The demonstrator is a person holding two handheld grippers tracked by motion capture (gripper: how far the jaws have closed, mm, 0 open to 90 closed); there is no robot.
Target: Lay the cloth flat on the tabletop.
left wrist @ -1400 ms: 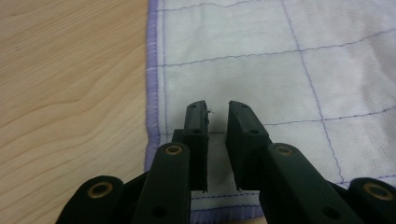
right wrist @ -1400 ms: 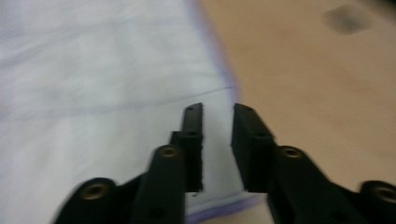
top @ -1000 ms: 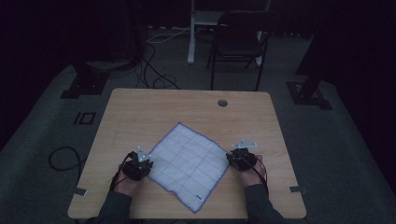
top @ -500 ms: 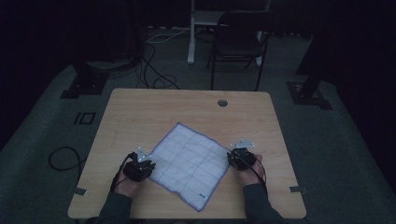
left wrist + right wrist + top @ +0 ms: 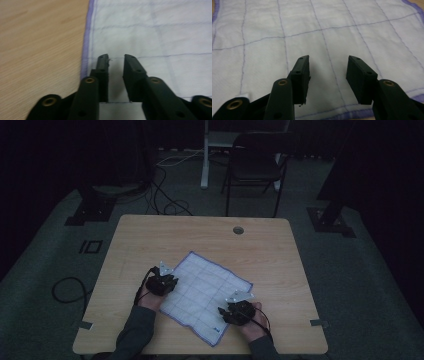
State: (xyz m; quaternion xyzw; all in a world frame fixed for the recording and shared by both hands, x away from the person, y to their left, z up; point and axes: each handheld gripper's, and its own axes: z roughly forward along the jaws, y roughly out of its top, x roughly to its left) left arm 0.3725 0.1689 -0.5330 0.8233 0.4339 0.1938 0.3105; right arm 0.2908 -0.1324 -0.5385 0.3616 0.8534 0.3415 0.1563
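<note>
step: positioning to grasp flat cloth (image 5: pixel 202 292) | left gripper (image 5: pixel 116 65) fingers narrowing, empty | right gripper (image 5: pixel 328 68) fingers widening, empty | next: pinch hems on counter (image 5: pixel 280 255)

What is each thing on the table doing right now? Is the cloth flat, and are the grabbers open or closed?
Cloth: spread flat on the table, unfolded, lying cornerwise.
Left gripper: jaws a narrow gap apart over the cloth's edge, just been closing, nothing pinched between them.
Right gripper: jaws wide apart above the cloth, just been opening, holding nothing.
Table: bare wood around the cloth.
Chair: standing upright on the floor behind the table.
</note>
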